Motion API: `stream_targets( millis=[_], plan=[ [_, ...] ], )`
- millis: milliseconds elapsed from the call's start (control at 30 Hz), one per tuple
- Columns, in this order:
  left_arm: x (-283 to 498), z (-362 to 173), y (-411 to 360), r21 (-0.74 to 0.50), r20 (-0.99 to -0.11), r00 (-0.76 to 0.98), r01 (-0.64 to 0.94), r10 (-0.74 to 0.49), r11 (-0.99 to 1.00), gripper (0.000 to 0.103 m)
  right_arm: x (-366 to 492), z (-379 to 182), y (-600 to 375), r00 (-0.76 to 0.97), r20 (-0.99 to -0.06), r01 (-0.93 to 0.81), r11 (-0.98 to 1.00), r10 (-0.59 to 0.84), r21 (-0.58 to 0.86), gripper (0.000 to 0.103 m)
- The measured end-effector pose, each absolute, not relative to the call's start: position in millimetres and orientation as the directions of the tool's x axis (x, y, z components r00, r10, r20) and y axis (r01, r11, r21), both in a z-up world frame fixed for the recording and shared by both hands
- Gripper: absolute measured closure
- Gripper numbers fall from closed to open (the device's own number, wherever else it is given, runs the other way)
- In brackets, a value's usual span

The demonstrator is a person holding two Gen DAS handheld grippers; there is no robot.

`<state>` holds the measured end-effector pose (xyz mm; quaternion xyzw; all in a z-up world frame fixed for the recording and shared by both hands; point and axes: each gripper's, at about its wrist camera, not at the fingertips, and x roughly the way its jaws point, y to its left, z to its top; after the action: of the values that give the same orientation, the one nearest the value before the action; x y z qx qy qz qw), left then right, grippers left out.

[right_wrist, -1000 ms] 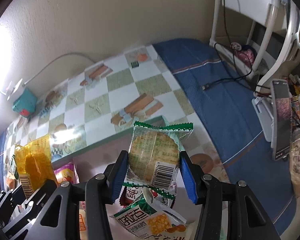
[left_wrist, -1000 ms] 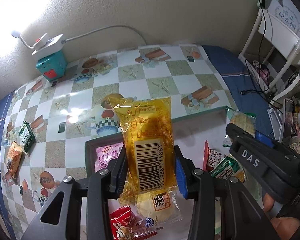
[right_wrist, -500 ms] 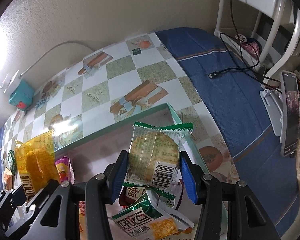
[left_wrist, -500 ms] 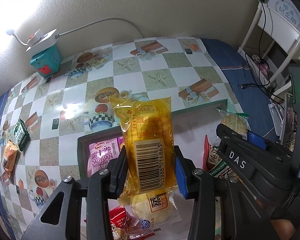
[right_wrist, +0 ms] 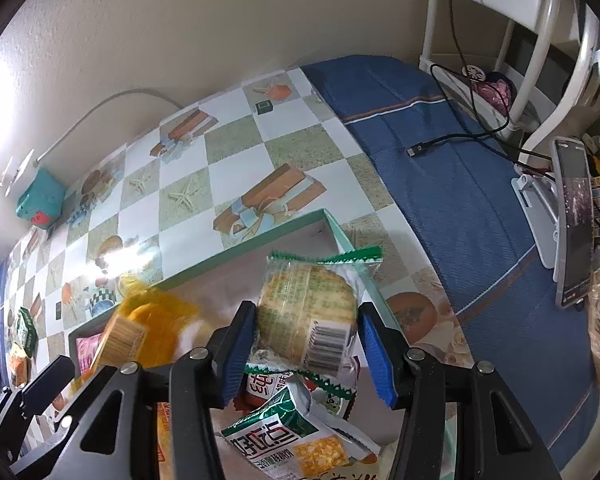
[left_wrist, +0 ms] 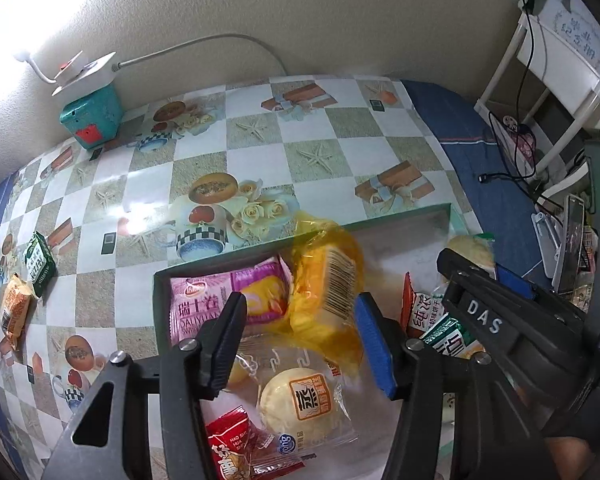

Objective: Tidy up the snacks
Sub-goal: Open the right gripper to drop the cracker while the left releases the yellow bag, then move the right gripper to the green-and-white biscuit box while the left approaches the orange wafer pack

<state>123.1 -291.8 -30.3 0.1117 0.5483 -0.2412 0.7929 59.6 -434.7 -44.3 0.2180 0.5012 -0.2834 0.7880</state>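
Fingers (left_wrist: 300,332) opening off blurred, crinkly yellow packet (left_wrist: 324,292); right fingers (right_wrist: 306,350) apparently releasing round cracker (right_wrist: 306,308).

You're in a home, a lived-in room, checkered picture tablecloth (left_wrist: 260,152) mid-frame, power strip (left_wrist: 86,70) upper left, white chair (right_wrist: 540,40) upper right, propped phone (right_wrist: 576,224) right edge.

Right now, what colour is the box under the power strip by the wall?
Teal, with a red patch on its front; the left wrist view shows it best.
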Motion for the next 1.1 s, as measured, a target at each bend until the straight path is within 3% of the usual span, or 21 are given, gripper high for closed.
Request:
stream_targets(
  millis=[200,267,367,500,933,1100],
  plan=[
    [132,-20,-278,-0.086,-0.915,0.313,0.464,-0.254,0.882,0.043,52,-18,-436,0.387,-0.883,0.675,0.734,-0.267,0.075,0.029],
    [136,-18,-272,-0.085,-0.912,0.325,0.444,-0.249,0.892,0.022,49,-8,-435,0.404,-0.87,0.677,0.732,-0.282,0.077,0.026],
    [143,-14,-260,-0.064,-0.908,0.356,0.408,-0.222,0.911,0.021,47,5,-434,0.425,-0.854,0.673,0.736,-0.299,0.077,0.025],
    [156,-16,-242,-0.046,-0.909,0.371,0.357,-0.187,0.933,0.018,46,15,-430,0.442,-0.838,0.666,0.743,-0.32,0.068,0.004],
    [201,-30,-143,-0.051,-0.923,0.375,0.107,-0.088,0.993,0.017,68,11,-399,0.461,-0.838,0.602,0.796,-0.291,0.055,0.0],
    [215,-30,-85,-0.055,-0.921,0.387,-0.043,-0.035,0.998,0.007,81,7,-379,0.459,-0.843,0.575,0.817,-0.281,0.042,0.0]
  ],
)
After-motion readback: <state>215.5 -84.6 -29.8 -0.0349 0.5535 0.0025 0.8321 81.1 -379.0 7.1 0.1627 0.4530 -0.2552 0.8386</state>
